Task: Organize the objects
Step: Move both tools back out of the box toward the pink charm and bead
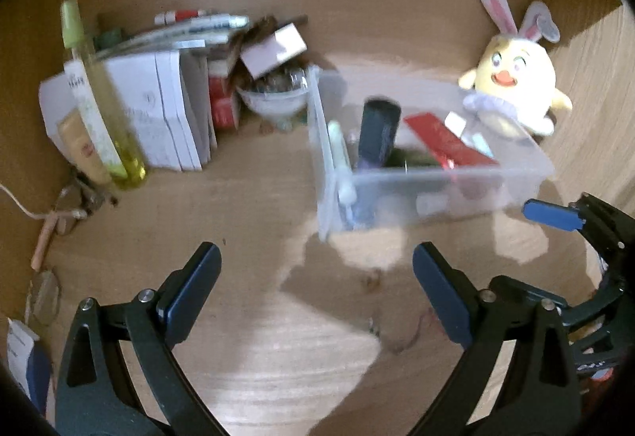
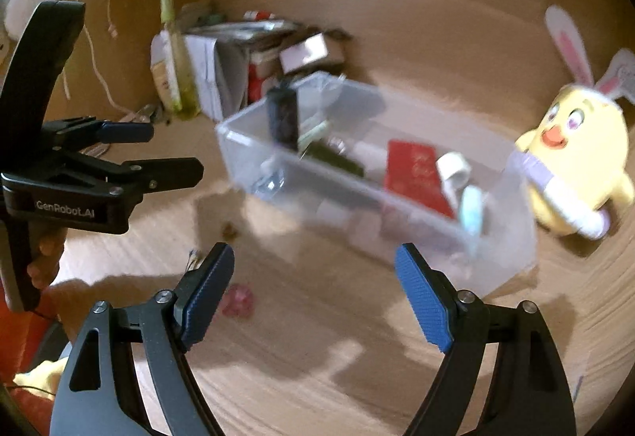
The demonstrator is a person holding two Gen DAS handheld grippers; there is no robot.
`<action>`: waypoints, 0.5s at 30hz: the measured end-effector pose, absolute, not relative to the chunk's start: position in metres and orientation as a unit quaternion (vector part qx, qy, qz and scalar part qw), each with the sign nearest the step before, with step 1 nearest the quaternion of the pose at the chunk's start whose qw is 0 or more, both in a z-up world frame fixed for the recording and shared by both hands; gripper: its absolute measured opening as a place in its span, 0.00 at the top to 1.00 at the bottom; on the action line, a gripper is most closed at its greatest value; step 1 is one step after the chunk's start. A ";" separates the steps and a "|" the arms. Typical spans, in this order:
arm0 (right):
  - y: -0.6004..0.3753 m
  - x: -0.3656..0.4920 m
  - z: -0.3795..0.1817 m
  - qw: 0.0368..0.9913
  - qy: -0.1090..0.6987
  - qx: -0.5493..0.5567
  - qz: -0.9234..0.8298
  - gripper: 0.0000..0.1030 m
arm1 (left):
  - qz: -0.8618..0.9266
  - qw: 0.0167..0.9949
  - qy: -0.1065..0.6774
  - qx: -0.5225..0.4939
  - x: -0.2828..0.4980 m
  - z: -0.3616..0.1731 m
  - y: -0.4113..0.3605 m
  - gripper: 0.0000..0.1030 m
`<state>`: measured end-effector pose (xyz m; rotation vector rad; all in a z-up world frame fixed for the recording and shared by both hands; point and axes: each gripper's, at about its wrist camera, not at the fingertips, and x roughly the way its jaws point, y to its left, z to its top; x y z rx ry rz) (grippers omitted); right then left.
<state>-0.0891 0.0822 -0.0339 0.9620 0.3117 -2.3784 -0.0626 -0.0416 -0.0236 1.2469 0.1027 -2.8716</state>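
A clear plastic bin stands on the wooden desk and also shows in the right wrist view. It holds a dark cylinder, a red packet, a pale tube and other small items. My left gripper is open and empty, short of the bin's near left corner. My right gripper is open and empty in front of the bin; one of its fingers shows at the bin's right in the left wrist view. A small pink object lies on the desk by the right gripper's left finger.
A yellow plush chick with rabbit ears sits behind the bin's right end. White booklets, a yellow-green bottle, a small box and a bowl crowd the back left. Glasses and a cable lie at the left edge.
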 end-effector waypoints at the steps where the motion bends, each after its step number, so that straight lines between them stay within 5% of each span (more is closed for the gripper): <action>1: 0.081 -0.088 -0.038 0.279 0.114 0.364 -0.881 0.22 | -0.914 0.002 0.034 0.403 -0.060 -0.028 -0.042 0.05; 5: 0.076 -0.085 -0.054 0.295 0.111 0.391 -0.865 0.24 | -0.910 0.006 0.023 0.415 -0.051 -0.041 -0.041 0.05; 15: 0.049 -0.086 -0.075 0.320 0.140 0.435 -0.830 0.61 | -0.898 -0.011 0.043 0.437 -0.047 -0.056 -0.049 0.23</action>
